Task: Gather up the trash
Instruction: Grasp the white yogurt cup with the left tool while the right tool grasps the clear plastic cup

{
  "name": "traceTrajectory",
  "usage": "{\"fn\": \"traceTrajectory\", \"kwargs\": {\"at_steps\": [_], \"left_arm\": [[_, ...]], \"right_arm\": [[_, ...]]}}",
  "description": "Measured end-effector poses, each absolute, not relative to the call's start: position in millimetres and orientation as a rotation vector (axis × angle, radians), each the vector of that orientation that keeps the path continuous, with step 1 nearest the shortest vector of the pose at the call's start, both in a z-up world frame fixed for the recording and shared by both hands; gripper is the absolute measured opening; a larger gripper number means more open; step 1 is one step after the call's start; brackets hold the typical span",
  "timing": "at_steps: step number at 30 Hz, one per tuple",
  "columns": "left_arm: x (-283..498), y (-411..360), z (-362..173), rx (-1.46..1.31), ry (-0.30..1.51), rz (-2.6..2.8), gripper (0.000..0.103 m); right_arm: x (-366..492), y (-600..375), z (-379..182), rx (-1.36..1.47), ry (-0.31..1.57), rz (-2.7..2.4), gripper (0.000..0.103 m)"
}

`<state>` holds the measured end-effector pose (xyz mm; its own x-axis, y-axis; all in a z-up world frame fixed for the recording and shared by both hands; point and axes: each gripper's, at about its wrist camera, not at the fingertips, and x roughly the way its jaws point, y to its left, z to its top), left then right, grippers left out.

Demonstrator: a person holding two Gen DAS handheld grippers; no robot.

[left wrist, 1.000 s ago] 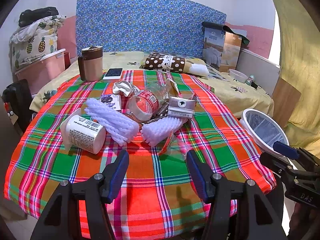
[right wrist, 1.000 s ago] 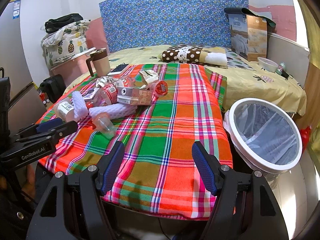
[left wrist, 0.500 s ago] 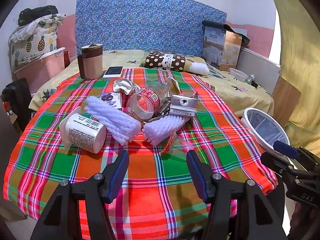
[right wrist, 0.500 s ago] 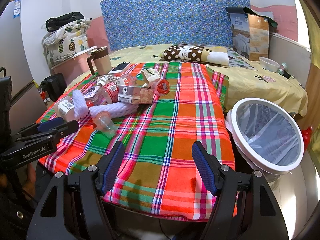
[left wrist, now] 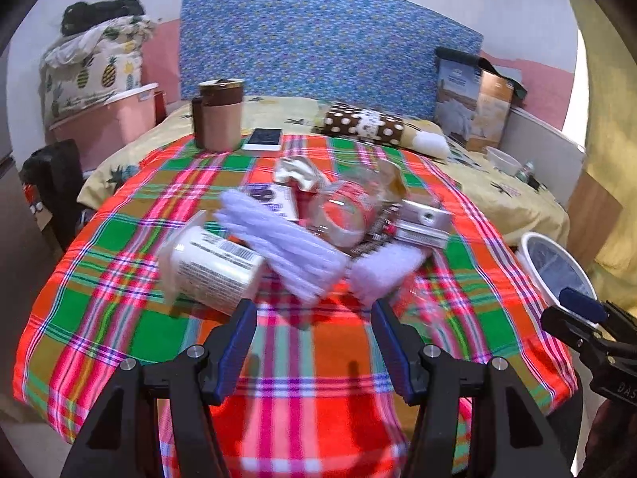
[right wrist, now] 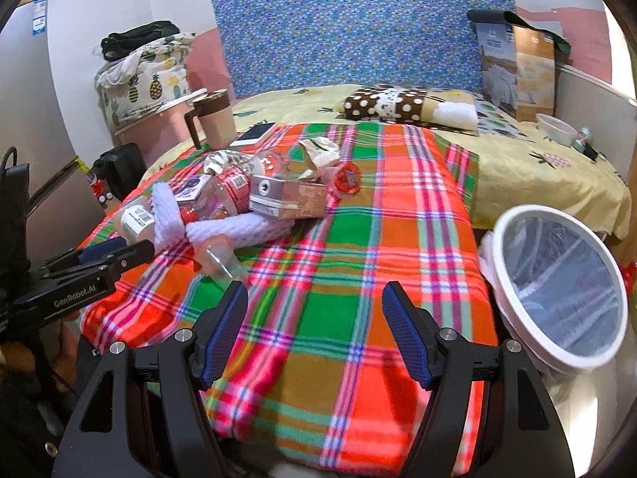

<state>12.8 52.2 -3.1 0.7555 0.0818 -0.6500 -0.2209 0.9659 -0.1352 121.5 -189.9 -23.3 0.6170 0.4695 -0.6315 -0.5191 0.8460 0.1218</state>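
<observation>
A heap of trash lies on the plaid cloth [left wrist: 119, 318]: a white labelled tub [left wrist: 211, 267], two white foam nets [left wrist: 286, 247], a clear bottle with a red label [left wrist: 346, 215], a silver carton [left wrist: 422, 223] and crumpled wrappers [left wrist: 294, 171]. The same heap shows at left in the right wrist view, with the foam net [right wrist: 239, 227], carton [right wrist: 286, 195] and a small clear cup [right wrist: 217, 257]. My left gripper [left wrist: 312, 342] hangs open just short of the heap. My right gripper [right wrist: 314, 334] is open over bare cloth. A white-rimmed bin with a clear liner [right wrist: 557, 290] stands at the right.
A tan mug [left wrist: 219, 119] and a phone [left wrist: 262, 137] sit at the cloth's far edge. Beyond lie a yellow bedsheet, a dotted pillow [right wrist: 390, 105] and a boxed item [right wrist: 517, 71]. A pink storage box [left wrist: 103, 119] stands at left.
The left wrist view has shifted and blurred; the trash heap now sits closer to the left gripper's fingers. The right gripper has moved only slightly. Both stay open.
</observation>
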Motion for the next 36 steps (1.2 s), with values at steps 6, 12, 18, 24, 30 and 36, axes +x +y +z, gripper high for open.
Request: {"fn": "traceTrajectory", "kwargs": {"at_steps": [6, 12, 18, 24, 30, 36], "left_arm": [[15, 84, -3, -0.240, 0.686, 0.256, 0.060], [18, 112, -4, -0.257, 0.671, 0.293, 0.060], [31, 127, -6, -0.259, 0.671, 0.238, 0.060], [41, 123, -13, -0.242, 0.687, 0.138, 0.059], [34, 121, -17, -0.266, 0.692, 0.058, 0.049], [32, 118, -21, -0.260, 0.710, 0.026, 0.024]], "right_arm": [[131, -172, -23, -0.089, 0.705, 0.612, 0.071], [135, -159, -26, -0.106, 0.725, 0.646, 0.071], [136, -149, -35, -0.120, 0.769, 0.684, 0.071], [136, -132, -42, -0.169, 0.798, 0.746, 0.071], [144, -123, -48, -0.198, 0.823, 0.785, 0.071], [143, -117, -52, -0.218, 0.847, 0.821, 0.058]]}}
